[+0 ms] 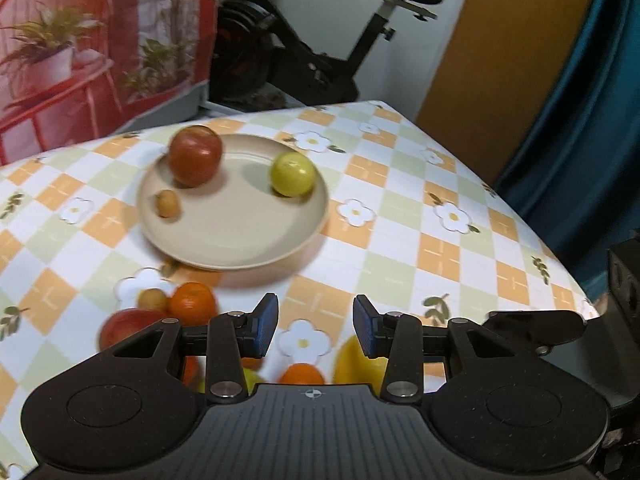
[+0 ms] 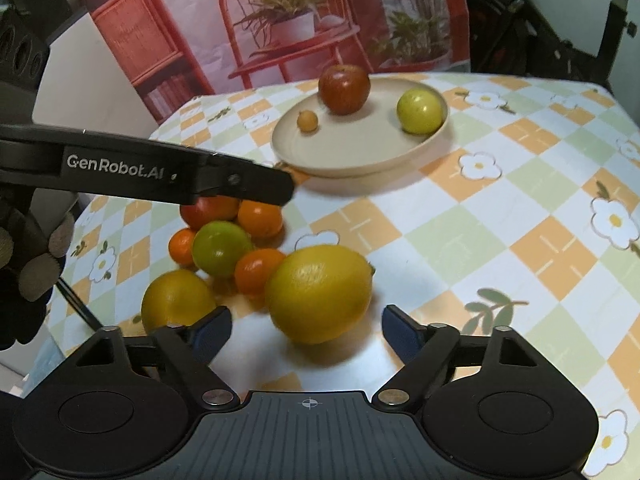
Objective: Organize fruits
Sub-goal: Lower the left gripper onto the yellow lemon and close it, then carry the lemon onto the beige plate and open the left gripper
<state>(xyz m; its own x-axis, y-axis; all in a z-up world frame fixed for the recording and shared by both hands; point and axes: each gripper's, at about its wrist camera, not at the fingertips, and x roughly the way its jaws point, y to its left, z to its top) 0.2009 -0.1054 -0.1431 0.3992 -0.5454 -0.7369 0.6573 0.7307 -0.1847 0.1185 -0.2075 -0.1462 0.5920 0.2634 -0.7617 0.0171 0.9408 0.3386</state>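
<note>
- A beige plate (image 2: 360, 160) is placed on the table (image 2: 500, 208) toward its far edge, and three fruits are already collected on it: a red apple (image 2: 344, 89), a yellow-green round fruit (image 2: 420, 111) and one small brown fruit (image 2: 307, 121). It is judged that the plate serves as the place where the fruits are gathered.
- The remaining fruits are left in a loose heap on the cloth, nearer than the plate and toward the left edge: a big lemon (image 2: 320, 294), a second yellow fruit (image 2: 176, 300), a green fruit (image 2: 222, 248), some small oranges (image 2: 260, 218) and a red fruit (image 2: 210, 208).
- The right gripper (image 2: 306, 334) is held just before the big lemon, its jaws spread at both sides; the lemon is not pressed yet. It seems to be chosen because it lies foremost and free.
- The left gripper (image 1: 315, 326) is held above the heap, pointed toward the plate. Its jaws stand apart with nothing between them.
- In the right view the left gripper is stretched across the far part of the heap, so the red fruit is partly hidden and the direct way to the plate is crossed.
- An exercise bike (image 1: 304, 52) and a printed backdrop (image 2: 280, 20) are seen behind the table, well apart from the work.
</note>
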